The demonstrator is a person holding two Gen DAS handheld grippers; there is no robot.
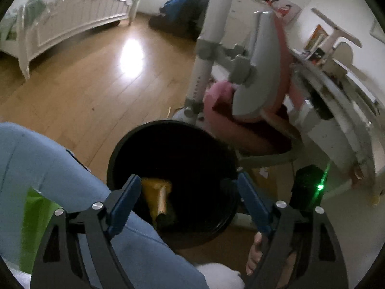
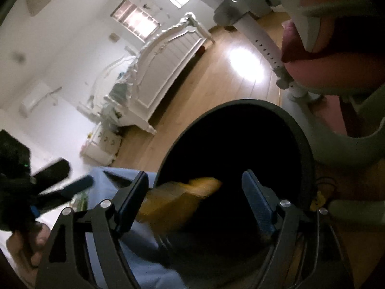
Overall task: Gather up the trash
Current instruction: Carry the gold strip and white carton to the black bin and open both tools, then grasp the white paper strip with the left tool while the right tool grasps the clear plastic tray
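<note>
A round black trash bin (image 1: 125, 149) stands on the wooden floor below both grippers; it also shows in the right wrist view (image 2: 300, 132). A yellow wrapper (image 1: 156, 195) lies inside the bin near its left wall. In the right wrist view the yellow wrapper (image 2: 182, 200) is blurred, at the bin's left rim, between the open jaws but touching neither. My left gripper (image 1: 189, 198) is open and empty above the bin. My right gripper (image 2: 195, 197) is open above the bin. The left gripper also shows at the left edge of the right wrist view (image 2: 60, 180).
The person's blue-clad leg (image 1: 48, 163) lies left of the bin. A pink and grey chair (image 1: 252, 91) stands right behind the bin, beside a cluttered desk (image 1: 336, 91). A white bed (image 1: 72, 21) stands far across the wooden floor (image 1: 96, 79). A bare foot (image 1: 255, 252) is by the bin.
</note>
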